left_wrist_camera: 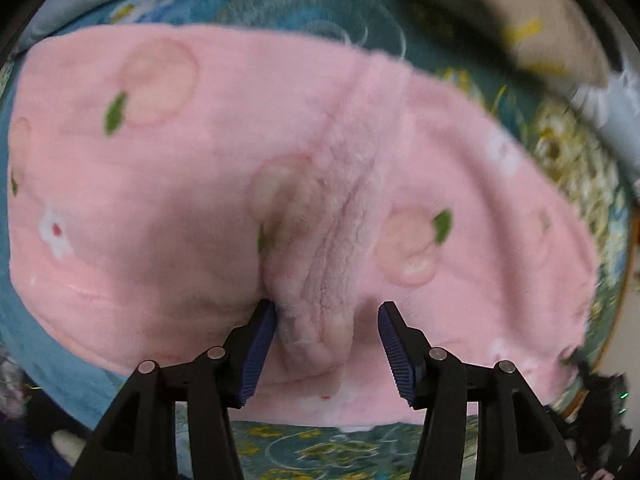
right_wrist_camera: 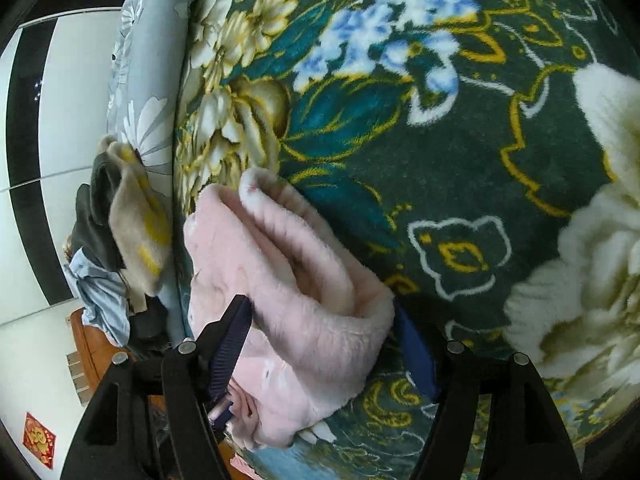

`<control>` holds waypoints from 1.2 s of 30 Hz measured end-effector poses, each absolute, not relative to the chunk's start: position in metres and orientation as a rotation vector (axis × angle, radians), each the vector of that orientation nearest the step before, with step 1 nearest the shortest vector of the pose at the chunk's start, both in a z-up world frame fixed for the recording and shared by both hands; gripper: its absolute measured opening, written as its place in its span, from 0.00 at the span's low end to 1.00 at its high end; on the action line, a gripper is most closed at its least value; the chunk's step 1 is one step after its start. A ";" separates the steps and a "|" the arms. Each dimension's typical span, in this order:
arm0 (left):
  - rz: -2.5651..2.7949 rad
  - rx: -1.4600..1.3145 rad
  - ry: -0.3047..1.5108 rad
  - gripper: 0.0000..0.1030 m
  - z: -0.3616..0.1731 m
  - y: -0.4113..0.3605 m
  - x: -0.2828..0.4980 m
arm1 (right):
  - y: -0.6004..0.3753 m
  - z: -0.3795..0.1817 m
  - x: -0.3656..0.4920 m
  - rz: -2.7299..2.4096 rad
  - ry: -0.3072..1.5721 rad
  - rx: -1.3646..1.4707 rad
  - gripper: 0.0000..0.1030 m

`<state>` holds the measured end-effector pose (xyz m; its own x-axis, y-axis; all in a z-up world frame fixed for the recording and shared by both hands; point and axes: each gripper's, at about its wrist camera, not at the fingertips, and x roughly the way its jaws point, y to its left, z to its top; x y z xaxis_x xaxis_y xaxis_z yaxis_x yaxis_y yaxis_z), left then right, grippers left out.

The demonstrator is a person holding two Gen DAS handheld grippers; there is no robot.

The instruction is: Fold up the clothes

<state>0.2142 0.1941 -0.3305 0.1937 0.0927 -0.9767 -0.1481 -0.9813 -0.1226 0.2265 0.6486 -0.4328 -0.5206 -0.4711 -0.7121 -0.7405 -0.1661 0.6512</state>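
Note:
A pink fleece garment point(left_wrist_camera: 180, 184) printed with peaches and small flowers lies spread on a dark green floral blanket point(left_wrist_camera: 312, 448). My left gripper point(left_wrist_camera: 326, 308) points down at it, open, astride a raised ridge of the fleece; the left pad point(left_wrist_camera: 260, 344) touches the ridge and the right pad stands apart. In the right wrist view a bunched end of the pink garment point(right_wrist_camera: 304, 288) lies between the fingers of my right gripper point(right_wrist_camera: 320, 306), which is open wide, the fleece resting loosely against both pads.
A cream fluffy garment point(right_wrist_camera: 592, 280) lies on the blanket point(right_wrist_camera: 440, 168) at the right. A beige and yellow piece point(right_wrist_camera: 136, 216) and other clothes are piled at the bed's left edge beside a grey flowered sheet point(right_wrist_camera: 148, 80). Beyond the edge stands a white and black wall.

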 end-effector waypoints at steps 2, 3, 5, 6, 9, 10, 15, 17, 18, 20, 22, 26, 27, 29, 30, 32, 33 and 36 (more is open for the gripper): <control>1.880 -2.269 0.105 0.56 -0.327 0.198 0.218 | 0.647 -0.437 0.222 1.726 1.872 -1.416 0.70; 1.874 -2.265 0.096 0.57 -0.323 0.198 0.220 | 0.648 -0.438 0.221 1.704 1.882 -1.415 0.70; 1.862 -2.258 0.078 0.57 -0.315 0.196 0.224 | 0.649 -0.439 0.219 1.685 1.892 -1.406 0.67; 1.863 -2.257 0.053 0.57 -0.310 0.191 0.227 | 0.650 -0.438 0.218 1.685 1.893 -1.407 0.63; 1.870 -2.255 -0.028 0.57 -0.296 0.174 0.235 | 0.649 -0.429 0.211 1.728 1.838 -1.450 0.39; 1.877 -2.254 -0.060 0.57 -0.291 0.166 0.237 | 0.649 -0.424 0.209 1.750 1.826 -1.459 0.34; 1.924 -2.244 -0.218 0.57 -0.266 0.117 0.247 | 0.640 -0.384 0.200 1.902 1.770 -1.425 0.30; 1.939 -2.238 -0.257 0.57 -0.257 0.091 0.247 | 0.632 -0.369 0.193 1.959 1.741 -1.417 0.30; 1.946 -2.235 -0.276 0.57 -0.253 0.078 0.248 | 0.624 -0.354 0.189 2.008 1.715 -1.412 0.30; 1.954 -2.230 -0.289 0.57 -0.247 0.055 0.245 | 0.610 -0.334 0.181 2.083 1.683 -1.399 0.29; 1.969 -2.220 -0.317 0.57 -0.240 0.027 0.239 | 0.589 -0.307 0.169 2.178 1.634 -1.389 0.29; 1.999 -2.181 -0.386 0.57 -0.225 -0.023 0.225 | 0.541 -0.264 0.143 2.315 1.562 -1.364 0.28; 2.011 -2.169 -0.404 0.58 -0.221 -0.037 0.221 | 0.527 -0.254 0.135 2.349 1.553 -1.364 0.28; 2.030 -2.152 -0.450 0.59 -0.216 -0.064 0.211 | 0.489 -0.232 0.116 2.439 1.516 -1.390 0.28; 2.037 -2.145 -0.477 0.59 -0.214 -0.077 0.205 | 0.475 -0.224 0.111 2.473 1.494 -1.408 0.28; 2.048 -2.135 -0.533 0.59 -0.215 -0.102 0.195 | 0.426 -0.205 0.089 2.588 1.383 -1.483 0.28; 2.051 -2.135 -0.560 0.60 -0.217 -0.112 0.193 | 0.411 -0.201 0.082 2.616 1.352 -1.510 0.28; 2.057 -2.140 -0.639 0.60 -0.224 -0.140 0.188 | 0.340 -0.197 0.058 2.695 1.245 -1.661 0.28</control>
